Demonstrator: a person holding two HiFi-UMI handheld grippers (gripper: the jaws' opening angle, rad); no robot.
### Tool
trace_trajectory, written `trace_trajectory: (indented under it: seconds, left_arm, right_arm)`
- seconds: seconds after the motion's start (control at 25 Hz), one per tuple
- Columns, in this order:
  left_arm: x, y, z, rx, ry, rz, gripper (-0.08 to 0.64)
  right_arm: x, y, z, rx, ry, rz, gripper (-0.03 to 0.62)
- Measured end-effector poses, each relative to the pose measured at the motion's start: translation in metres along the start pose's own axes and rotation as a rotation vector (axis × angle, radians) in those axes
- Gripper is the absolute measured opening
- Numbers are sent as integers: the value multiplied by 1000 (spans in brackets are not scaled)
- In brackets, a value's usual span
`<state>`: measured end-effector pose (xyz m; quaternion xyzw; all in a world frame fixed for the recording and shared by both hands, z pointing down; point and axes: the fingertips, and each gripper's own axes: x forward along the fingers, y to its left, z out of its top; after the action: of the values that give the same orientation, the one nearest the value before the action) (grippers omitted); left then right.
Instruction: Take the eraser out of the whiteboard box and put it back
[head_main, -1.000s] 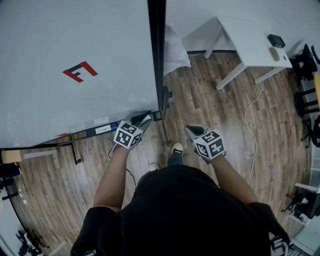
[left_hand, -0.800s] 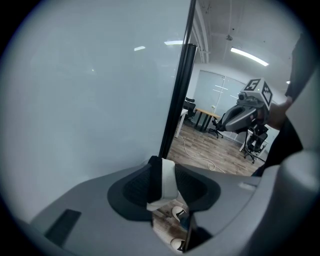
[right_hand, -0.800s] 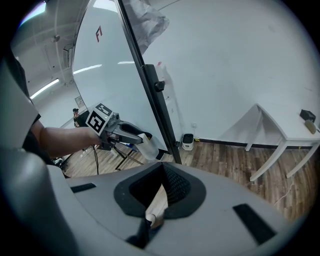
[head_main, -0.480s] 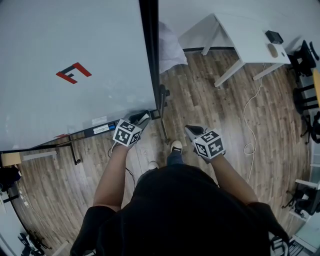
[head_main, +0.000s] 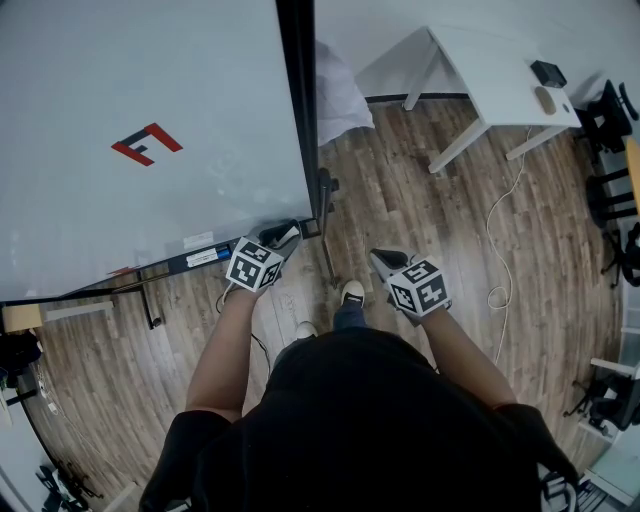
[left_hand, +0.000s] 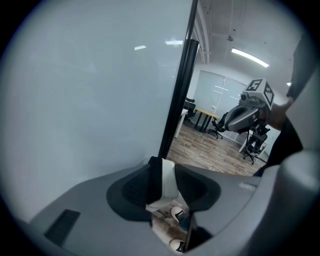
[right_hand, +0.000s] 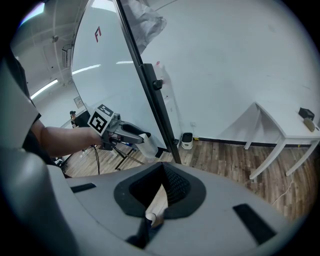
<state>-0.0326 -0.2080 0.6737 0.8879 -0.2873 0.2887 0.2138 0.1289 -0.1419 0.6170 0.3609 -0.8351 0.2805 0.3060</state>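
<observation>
The whiteboard (head_main: 150, 130) fills the left of the head view, and its dark tray (head_main: 195, 259) runs along the bottom edge. My left gripper (head_main: 284, 235) sits at the tray's right end, by the board's black side frame (head_main: 296, 110). It is shut on the white eraser (left_hand: 168, 184), which also shows as a white block (right_hand: 145, 146) in the right gripper view. My right gripper (head_main: 383, 263) hangs apart to the right over the wooden floor. Its pads (right_hand: 172, 184) meet with nothing between them.
A white table (head_main: 500, 80) stands at the far right with small items on it. A cable (head_main: 497, 240) trails over the floor, and office chairs (head_main: 612, 130) line the right edge. The board's stand leg (head_main: 326, 235) and my shoes (head_main: 353, 296) lie between the grippers.
The head view has shifted slightly, so the board sits a little further left in the picture. Both grippers keep their places and the eraser stays held.
</observation>
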Motion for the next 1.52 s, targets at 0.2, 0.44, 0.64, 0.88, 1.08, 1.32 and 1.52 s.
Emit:
trace_trajectory:
  seconds: [0.2, 0.44, 0.64, 0.88, 1.08, 1.32, 1.52]
  left_arm:
    - [-1, 1, 1, 7, 0, -6, 155]
    - [-8, 0, 5, 9, -16, -8, 163]
    - [-23, -5, 16, 23, -48, -8, 163]
    - [-48, -5, 23, 19, -98, 8, 163]
    - [-69, -9, 25, 44, -124, 30, 163]
    - [-94, -11, 19, 67, -140, 53, 163]
    - [-114, -15, 15, 74, -164, 67, 163]
  right_arm:
    - [-1, 2, 0, -6, 4, 1, -6]
    - [-2, 4, 0, -7, 4, 1, -6]
    - [-5, 9, 3, -16, -3, 1, -6]
    - [-7, 21, 10, -33, -17, 8, -6]
    - [-12, 27, 21, -55, -39, 0, -6]
    - [-18, 40, 31, -72, -64, -6, -6]
    - [-23, 51, 32, -82, -73, -7, -6]
